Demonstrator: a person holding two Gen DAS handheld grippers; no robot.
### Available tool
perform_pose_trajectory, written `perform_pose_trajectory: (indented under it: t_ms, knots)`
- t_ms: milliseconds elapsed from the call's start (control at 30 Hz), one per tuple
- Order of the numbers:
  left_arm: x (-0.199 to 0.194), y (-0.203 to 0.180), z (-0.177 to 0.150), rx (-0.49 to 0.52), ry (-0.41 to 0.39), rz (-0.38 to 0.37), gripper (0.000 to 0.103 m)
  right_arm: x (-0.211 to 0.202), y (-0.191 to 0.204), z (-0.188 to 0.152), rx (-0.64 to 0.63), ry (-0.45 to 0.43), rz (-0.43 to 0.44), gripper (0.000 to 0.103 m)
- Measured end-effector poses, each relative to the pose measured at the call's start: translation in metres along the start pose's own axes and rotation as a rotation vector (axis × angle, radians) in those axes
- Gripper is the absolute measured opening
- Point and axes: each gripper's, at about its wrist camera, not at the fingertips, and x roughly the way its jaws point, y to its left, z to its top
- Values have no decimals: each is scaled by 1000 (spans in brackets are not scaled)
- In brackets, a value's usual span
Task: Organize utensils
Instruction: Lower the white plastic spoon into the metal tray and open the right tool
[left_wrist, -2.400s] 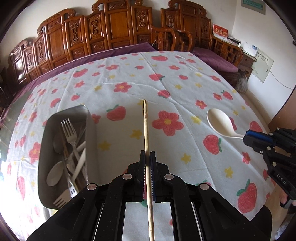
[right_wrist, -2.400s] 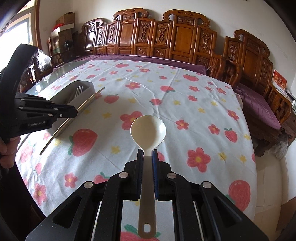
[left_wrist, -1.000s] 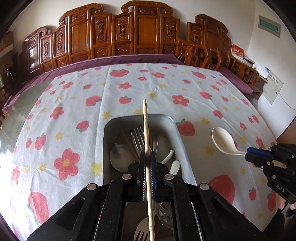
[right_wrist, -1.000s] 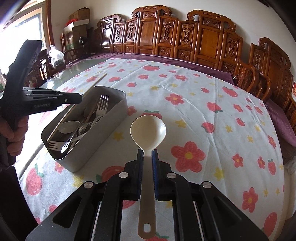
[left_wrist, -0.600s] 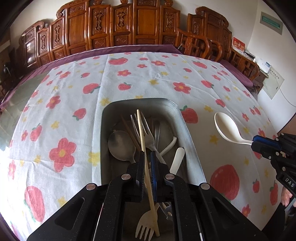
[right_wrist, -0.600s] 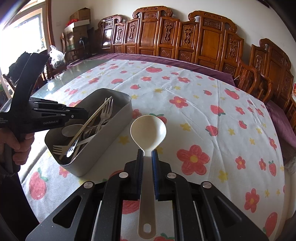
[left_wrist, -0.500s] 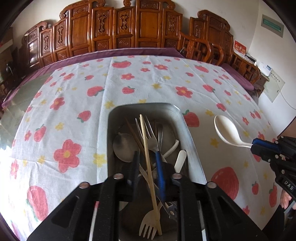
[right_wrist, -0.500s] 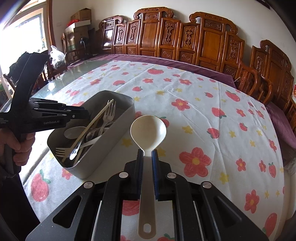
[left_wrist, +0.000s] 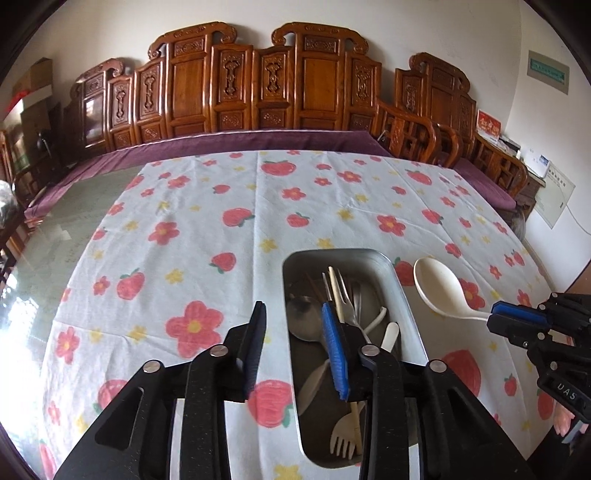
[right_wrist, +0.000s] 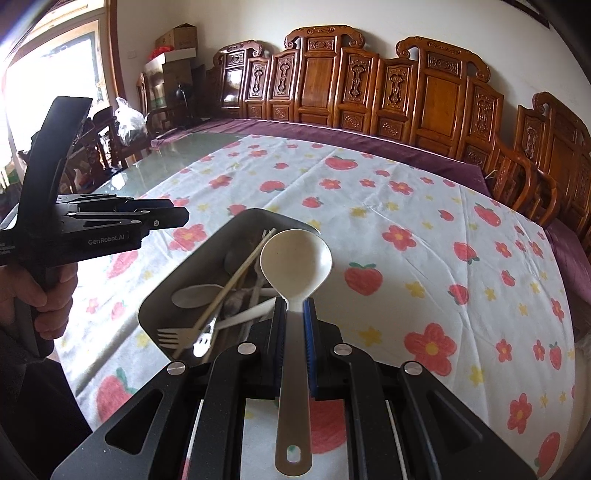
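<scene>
A grey metal utensil box (left_wrist: 400, 291) (right_wrist: 177, 280) sits on the flowered tablecloth, holding forks, spoons and a wooden chopstick (left_wrist: 337, 291) (right_wrist: 236, 277). My left gripper (left_wrist: 293, 314) is open and empty, above the box's left edge; in the right wrist view it (right_wrist: 177, 216) hovers to the left of the box. My right gripper (right_wrist: 294, 306) is shut on a cream ladle (right_wrist: 295, 258), whose bowl hangs over the box's right rim. The ladle (left_wrist: 439, 288) and right gripper (left_wrist: 517, 319) show right of the box in the left wrist view.
The table (left_wrist: 92, 199) has bare glass at its left and a purple cloth edge at the far side. Carved wooden chairs (left_wrist: 258, 81) line the far side and right. A hand (right_wrist: 40, 295) holds the left gripper's handle.
My left gripper opened, dropped the chopstick into the box and shifted left. My right gripper carried the ladle closer, over the box's rim.
</scene>
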Motion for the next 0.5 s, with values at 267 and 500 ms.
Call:
perform_pose_trajectory:
  t_ms: [267,500]
  knots:
    - [-9,24,5,-41,-29,43,42,20,26,11,4,7,45,11]
    - [-11,41,8,-80,-42,67,63,44,45,15,9,26,65,11]
